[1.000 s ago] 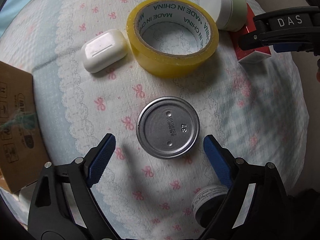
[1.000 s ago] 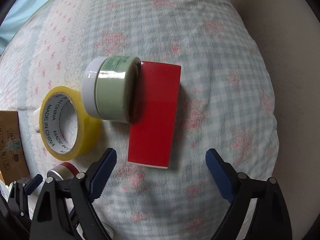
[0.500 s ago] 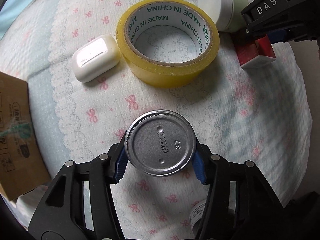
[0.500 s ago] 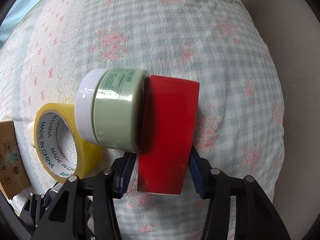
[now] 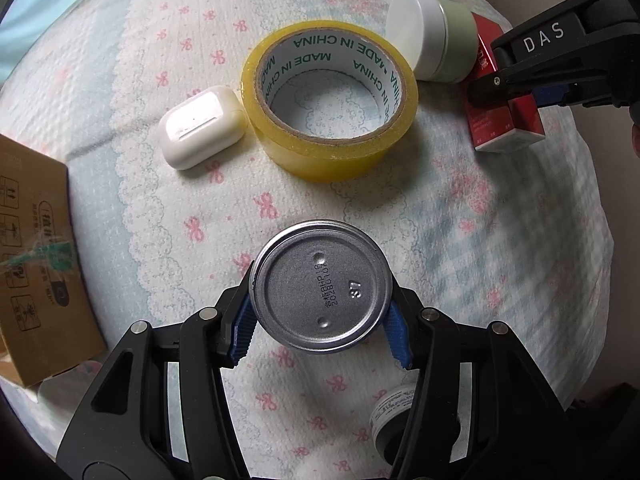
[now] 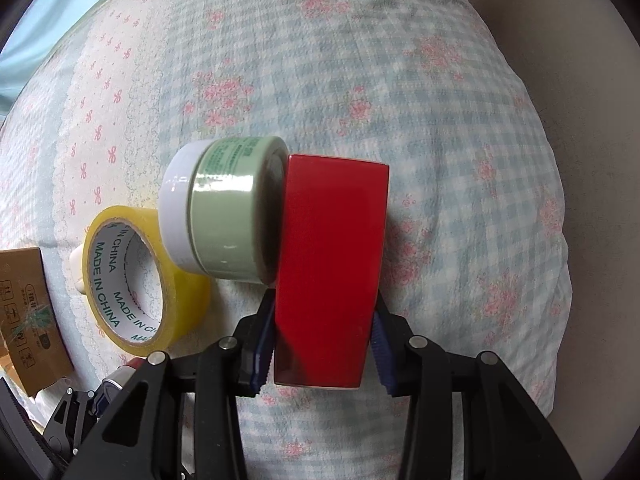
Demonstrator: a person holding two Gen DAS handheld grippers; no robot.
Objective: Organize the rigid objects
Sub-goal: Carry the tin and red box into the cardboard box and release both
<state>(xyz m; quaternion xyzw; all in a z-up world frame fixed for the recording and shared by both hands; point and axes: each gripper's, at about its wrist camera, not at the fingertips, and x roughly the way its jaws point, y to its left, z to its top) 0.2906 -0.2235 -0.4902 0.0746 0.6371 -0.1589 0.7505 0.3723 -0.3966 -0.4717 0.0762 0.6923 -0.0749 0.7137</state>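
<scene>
My left gripper (image 5: 320,332) is shut on a silver can (image 5: 322,286), whose flat metal end faces the camera, over the flowered cloth. My right gripper (image 6: 322,352) is shut on a red box (image 6: 330,268), which also shows in the left wrist view (image 5: 506,120) with the right gripper (image 5: 532,88) clamped on it. A green jar with a white lid (image 6: 222,210) lies on its side against the red box's left face; it also shows in the left wrist view (image 5: 434,38). A yellow tape roll (image 5: 330,106) and a white earbud case (image 5: 200,132) lie beyond the can.
A brown cardboard box (image 5: 34,264) stands at the left edge of the bed. A small white-labelled bottle (image 5: 394,416) lies under my left gripper's right arm. The padded cloth (image 6: 440,120) drops off at the right towards a beige surface (image 6: 580,100).
Both grippers closed from open: the left onto the silver can, the right onto the red box. The red box now tilts slightly, with the green jar still against it.
</scene>
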